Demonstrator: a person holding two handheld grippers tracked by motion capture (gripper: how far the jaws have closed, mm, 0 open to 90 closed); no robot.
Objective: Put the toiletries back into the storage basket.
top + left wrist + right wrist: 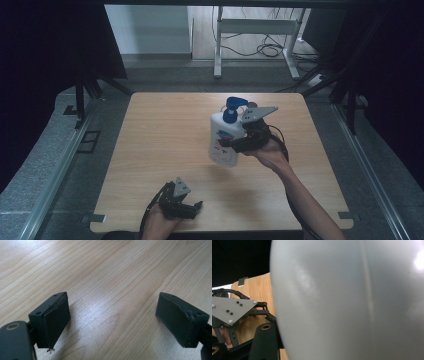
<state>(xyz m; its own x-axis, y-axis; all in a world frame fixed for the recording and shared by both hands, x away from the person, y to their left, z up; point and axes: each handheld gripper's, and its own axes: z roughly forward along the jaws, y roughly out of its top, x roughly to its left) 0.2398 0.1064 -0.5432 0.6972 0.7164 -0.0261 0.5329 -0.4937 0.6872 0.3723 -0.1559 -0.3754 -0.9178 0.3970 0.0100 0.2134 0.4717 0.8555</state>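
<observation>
A white pump bottle with a blue pump head hangs tilted above the right half of the wooden table. My right gripper is shut on its body from the right side. In the right gripper view the bottle's white wall is pressed up close, with one black jaw at its lower left. My left gripper rests near the table's front edge, open. In the left gripper view its pads stand wide apart over bare wood, nothing between them. That gripper also appears in the right gripper view.
Behind the table a white desk frame stands on the floor among loose cables. Dark curtains close both sides. Metal rails run along the grey floor left and right of the table.
</observation>
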